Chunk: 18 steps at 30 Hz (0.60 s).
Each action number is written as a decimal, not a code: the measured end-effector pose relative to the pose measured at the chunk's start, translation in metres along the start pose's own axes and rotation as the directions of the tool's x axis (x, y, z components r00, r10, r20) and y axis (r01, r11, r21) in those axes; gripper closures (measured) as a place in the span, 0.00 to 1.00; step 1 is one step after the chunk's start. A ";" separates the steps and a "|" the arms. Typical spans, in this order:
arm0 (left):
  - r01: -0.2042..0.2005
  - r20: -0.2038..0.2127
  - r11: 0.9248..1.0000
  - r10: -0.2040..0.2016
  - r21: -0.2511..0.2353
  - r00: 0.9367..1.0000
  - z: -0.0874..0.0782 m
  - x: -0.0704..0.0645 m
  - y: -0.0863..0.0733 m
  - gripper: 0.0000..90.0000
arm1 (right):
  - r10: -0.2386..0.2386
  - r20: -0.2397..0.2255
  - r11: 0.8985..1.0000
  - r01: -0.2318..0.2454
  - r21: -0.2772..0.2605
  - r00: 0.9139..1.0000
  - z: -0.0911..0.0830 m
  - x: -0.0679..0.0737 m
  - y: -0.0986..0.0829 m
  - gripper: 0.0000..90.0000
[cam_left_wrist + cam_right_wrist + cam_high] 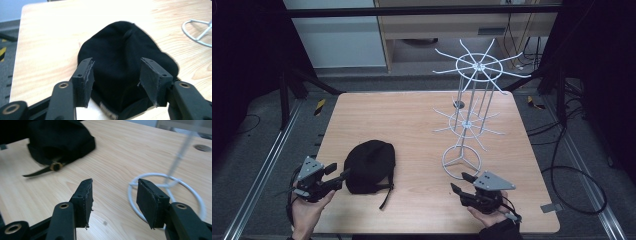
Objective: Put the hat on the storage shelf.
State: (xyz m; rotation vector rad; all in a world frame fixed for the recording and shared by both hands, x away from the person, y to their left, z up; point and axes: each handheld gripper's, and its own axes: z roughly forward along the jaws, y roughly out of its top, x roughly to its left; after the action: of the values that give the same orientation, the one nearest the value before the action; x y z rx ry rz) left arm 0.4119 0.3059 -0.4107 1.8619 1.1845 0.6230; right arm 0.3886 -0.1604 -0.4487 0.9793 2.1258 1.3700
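1. In the high view we see a black cap [369, 166] lying on the wooden bench [412, 120], toward its near left part, with a strap trailing from its near right edge. The left tongs [340, 171] sit just beside the cap's left edge, jaws parted. The right tongs [462, 182] hover near the ring base of a white wire rack [472, 90] (a two-tier stand with radiating arms), jaws also parted and holding nothing.

2. In the left gripper view we see the left tongs [116, 80] spread wide, one jaw on either side of the cap's [125, 52] near end; whether the pads touch the fabric we cannot tell. The rack's base ring [197, 31] shows at upper right.

3. In the right gripper view the right tongs [115, 202] stand released above the bench [112, 152], with the rack's base ring [165, 195] just beyond and partly behind the right-hand jaw. The cap [60, 140] lies well apart at upper left, its strap and brass buckle [56, 166] resting on the wood.
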 end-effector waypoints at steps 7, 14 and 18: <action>-0.045 0.023 0.998 0.044 0.047 0.999 0.018 -0.013 0.027 0.47 | 0.055 0.079 0.998 -0.056 0.013 0.995 -0.021 -0.025 -0.014 0.51; -0.055 0.015 0.990 0.053 0.133 0.998 0.053 -0.017 0.042 0.49 | 0.069 0.121 0.996 -0.075 0.041 0.990 -0.022 -0.039 -0.020 0.52; -0.061 0.011 0.980 0.060 0.190 0.998 0.068 -0.013 0.041 0.53 | 0.077 0.132 0.995 -0.085 0.051 0.988 -0.022 -0.044 -0.021 0.52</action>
State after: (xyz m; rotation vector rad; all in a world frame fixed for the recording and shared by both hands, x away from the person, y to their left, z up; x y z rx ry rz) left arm 0.4778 0.2594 -0.4124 2.0649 1.2235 0.5537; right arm 0.3953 -0.2124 -0.4596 1.1561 2.0583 1.2537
